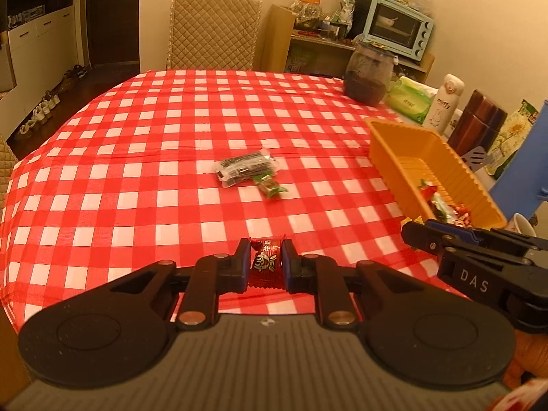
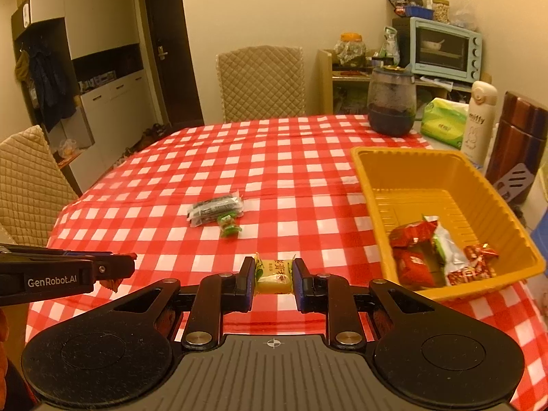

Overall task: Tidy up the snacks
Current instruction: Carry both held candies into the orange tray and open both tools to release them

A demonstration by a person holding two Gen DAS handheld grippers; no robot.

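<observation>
My left gripper [image 1: 265,262] is shut on a red wrapped snack [image 1: 264,263] just above the checked tablecloth. My right gripper [image 2: 274,274] is shut on a yellow wrapped snack [image 2: 274,275], left of the orange tray [image 2: 373,185]. The tray holds several red and white-green snack packets [image 2: 441,257]. A dark clear-wrapped packet [image 2: 215,210] and a small green candy [image 2: 228,227] lie mid-table; they also show in the left wrist view, the packet [image 1: 245,167] and the candy [image 1: 270,186]. The right gripper [image 1: 431,236] shows in the left view beside the tray [image 1: 387,157].
A dark jar [image 2: 392,104], green tissue pack [image 2: 443,121], white bottle [image 2: 479,120] and brown flask [image 2: 519,137] stand behind the tray. Quilted chairs stand at the far side [image 2: 262,82] and the left [image 2: 27,178]. A blue toaster oven [image 2: 445,48] sits on a shelf.
</observation>
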